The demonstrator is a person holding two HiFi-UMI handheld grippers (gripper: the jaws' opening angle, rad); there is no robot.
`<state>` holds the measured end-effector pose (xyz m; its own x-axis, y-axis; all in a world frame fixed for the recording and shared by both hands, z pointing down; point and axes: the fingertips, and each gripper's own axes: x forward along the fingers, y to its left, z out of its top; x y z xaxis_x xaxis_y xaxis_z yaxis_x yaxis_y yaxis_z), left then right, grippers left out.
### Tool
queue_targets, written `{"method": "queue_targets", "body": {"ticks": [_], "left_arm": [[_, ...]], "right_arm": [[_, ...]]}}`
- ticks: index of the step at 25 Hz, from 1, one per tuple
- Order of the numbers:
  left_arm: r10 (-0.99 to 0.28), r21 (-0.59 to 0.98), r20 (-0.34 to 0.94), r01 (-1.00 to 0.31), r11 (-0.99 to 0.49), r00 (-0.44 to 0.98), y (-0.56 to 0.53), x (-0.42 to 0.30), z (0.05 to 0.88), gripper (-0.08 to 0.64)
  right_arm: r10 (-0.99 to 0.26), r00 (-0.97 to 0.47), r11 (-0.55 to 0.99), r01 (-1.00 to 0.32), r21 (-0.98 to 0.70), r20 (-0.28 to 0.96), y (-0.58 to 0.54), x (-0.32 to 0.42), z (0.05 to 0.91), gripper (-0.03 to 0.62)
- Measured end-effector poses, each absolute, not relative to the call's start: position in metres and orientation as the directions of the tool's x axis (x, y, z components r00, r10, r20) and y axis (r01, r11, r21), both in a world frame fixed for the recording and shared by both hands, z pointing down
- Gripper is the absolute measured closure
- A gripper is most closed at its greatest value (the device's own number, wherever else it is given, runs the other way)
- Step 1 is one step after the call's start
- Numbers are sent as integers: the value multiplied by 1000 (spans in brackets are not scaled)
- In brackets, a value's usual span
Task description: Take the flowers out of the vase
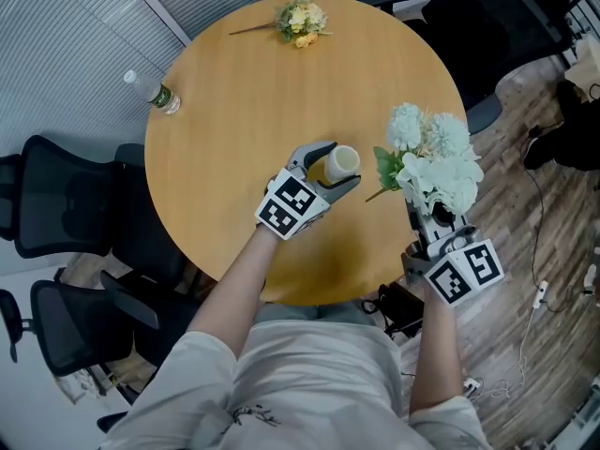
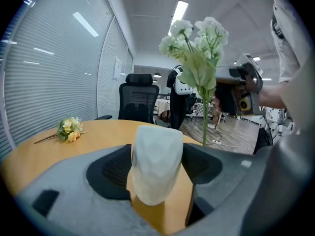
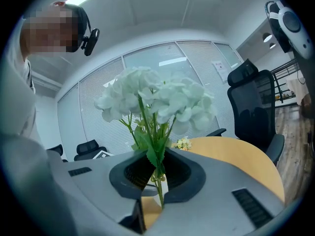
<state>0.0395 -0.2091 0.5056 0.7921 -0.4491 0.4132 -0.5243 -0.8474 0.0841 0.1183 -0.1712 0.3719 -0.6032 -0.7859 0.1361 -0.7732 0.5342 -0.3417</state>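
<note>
On the round wooden table (image 1: 225,111), which fills most of the head view, we see little besides the work at its near right side; its near edge is covered by our own arms and shirt. Black office chairs (image 1: 56,204) stand off its left edge, partly cut off by the frame. The white flowers (image 1: 436,157) are already out of the vase, held up at the table's right rim, partly over the floor. Their blooms hide the right gripper (image 3: 156,176) jaws from above. In the right gripper view those jaws are drawn nearly together, pinching the thin green stems, whose lower ends drop out of sight behind the jaw bodies. The left gripper (image 1: 328,169) is clamped on the vase (image 2: 157,166), a pale faceted one, with a dark pad pressed to each side. The vase sits just left of the flowers and apart from them; we cannot tell whether its base touches the tabletop, since the jaws cover it. At the far edge lies a small yellow bouquet (image 1: 300,19), well apart from everything. A clear water bottle (image 1: 155,94) rests at the left rim; its label is too small to read.
</note>
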Motion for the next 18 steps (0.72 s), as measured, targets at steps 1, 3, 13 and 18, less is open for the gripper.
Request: {"method": "queue_targets", "body": {"ticks": [1, 3, 13, 18], "left_arm": [[-452, 81, 410, -525, -847, 792, -210, 39, 504, 247], [-455, 72, 408, -525, -848, 791, -210, 39, 501, 241], [-472, 39, 409, -531, -846, 781, -202, 29, 493, 236], [-468, 11, 424, -521, -853, 775, -191, 22, 488, 238]], "right_arm": [[-785, -604, 535, -773, -342, 139, -171, 118, 373, 549], [-784, -604, 534, -773, -342, 141, -170, 119, 374, 549], [-783, -607, 539, -772, -335, 139, -162, 113, 376, 549], [-778, -610, 539, -771, -339, 152, -156, 112, 381, 549]]}}
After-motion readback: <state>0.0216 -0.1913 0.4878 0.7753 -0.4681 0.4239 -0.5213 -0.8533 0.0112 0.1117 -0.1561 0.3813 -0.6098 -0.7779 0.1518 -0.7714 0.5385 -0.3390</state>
